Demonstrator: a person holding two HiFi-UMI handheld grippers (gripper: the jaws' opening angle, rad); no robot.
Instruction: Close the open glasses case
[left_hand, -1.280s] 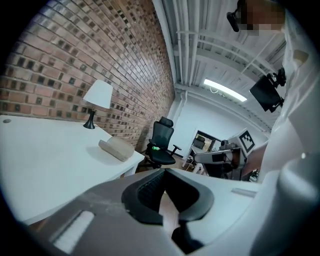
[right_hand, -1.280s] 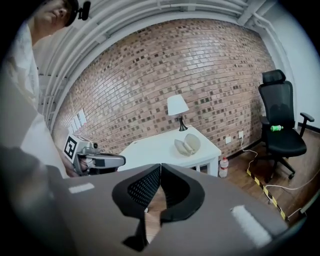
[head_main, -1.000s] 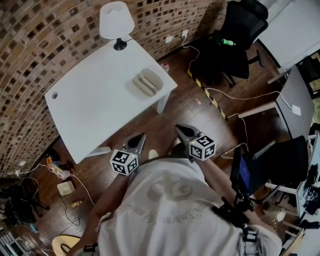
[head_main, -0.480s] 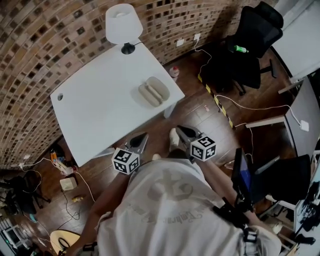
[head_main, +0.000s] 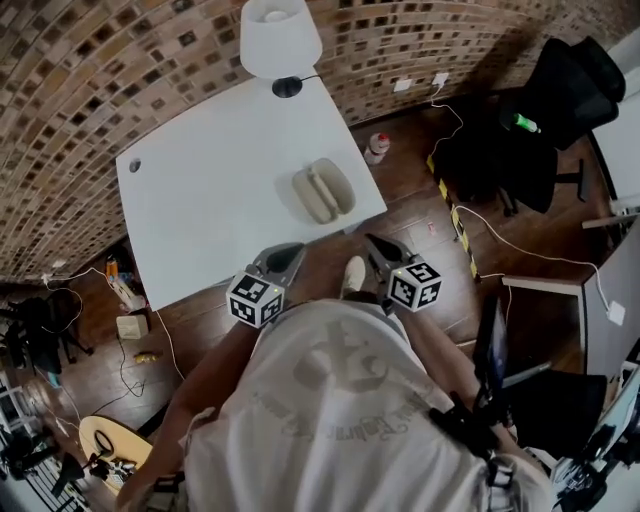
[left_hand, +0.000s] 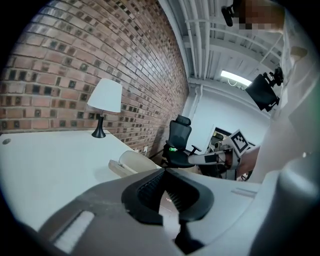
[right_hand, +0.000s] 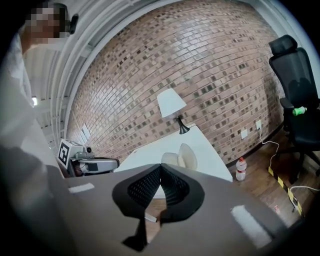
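Glasses case open on the table; both grippers clear of it, jaws clenched on nothing.
Head view: the glasses case (head_main: 322, 192) lies open near the right edge of the white table (head_main: 200, 215), with a lamp (head_main: 280, 35) at the far corner. The left gripper (head_main: 285, 255) and the right gripper (head_main: 378, 247) are held at the near table edge, apart from the glasses case. Left gripper view: jaws together, nothing between them, the glasses case (left_hand: 131, 162) ahead on the table. Right gripper view: jaws together, empty, the glasses case (right_hand: 182, 156) beyond their tips.
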